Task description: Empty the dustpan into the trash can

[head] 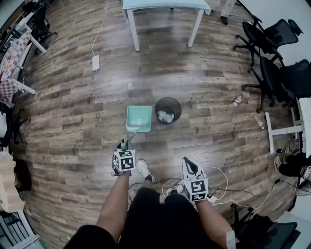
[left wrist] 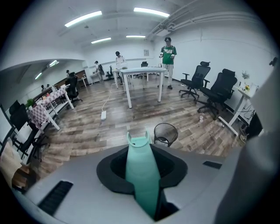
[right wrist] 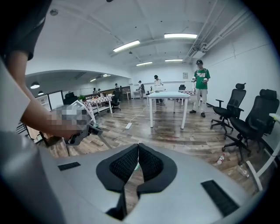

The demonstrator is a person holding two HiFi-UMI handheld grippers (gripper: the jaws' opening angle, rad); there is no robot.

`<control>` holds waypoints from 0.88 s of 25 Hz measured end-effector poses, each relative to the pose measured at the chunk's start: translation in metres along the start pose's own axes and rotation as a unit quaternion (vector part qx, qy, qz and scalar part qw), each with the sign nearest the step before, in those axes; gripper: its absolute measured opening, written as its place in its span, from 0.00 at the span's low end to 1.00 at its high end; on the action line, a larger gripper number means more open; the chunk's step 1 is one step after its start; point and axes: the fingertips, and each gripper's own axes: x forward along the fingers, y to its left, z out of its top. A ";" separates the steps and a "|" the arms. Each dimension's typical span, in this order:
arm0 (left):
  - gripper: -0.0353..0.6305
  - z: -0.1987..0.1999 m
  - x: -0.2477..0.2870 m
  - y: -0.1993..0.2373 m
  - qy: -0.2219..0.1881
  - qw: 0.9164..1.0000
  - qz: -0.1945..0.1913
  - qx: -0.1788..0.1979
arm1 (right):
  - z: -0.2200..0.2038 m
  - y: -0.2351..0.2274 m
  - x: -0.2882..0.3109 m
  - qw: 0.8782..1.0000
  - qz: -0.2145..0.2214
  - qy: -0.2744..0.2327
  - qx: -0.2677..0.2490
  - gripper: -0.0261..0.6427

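A teal dustpan (head: pixel 138 118) lies flat and low at the floor, just left of a black mesh trash can (head: pixel 168 110) that has white crumpled paper inside. Its long teal handle (left wrist: pixel 142 175) runs back into my left gripper (head: pixel 125 144), which is shut on it. In the left gripper view the pan's end (left wrist: pixel 138 139) sits next to the trash can (left wrist: pixel 166 133). My right gripper (head: pixel 188 161) hangs near the person's right leg, shut and with nothing in it; its pads meet in the right gripper view (right wrist: pixel 138 148).
A white table (head: pixel 165 6) stands farther off, with a power strip (head: pixel 95 62) and cord on the floor to its left. Black office chairs (head: pixel 272 73) and a bottle (head: pixel 237 100) are at the right. Cables (head: pixel 218 181) lie by the person's feet. People stand far off near the table (left wrist: pixel 167 52).
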 end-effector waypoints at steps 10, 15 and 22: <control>0.20 -0.018 0.046 -0.013 0.070 0.997 -0.008 0.020 | 0.002 -0.003 0.023 1.000 0.001 0.011 0.013 0.07; 0.20 -0.028 0.059 -0.010 0.096 0.995 -0.008 0.024 | 0.000 -0.001 0.028 1.000 0.001 0.018 0.016 0.08; 0.20 -0.043 0.072 -0.008 0.127 0.992 -0.008 0.022 | -0.006 0.001 0.028 1.000 -0.002 0.026 0.017 0.08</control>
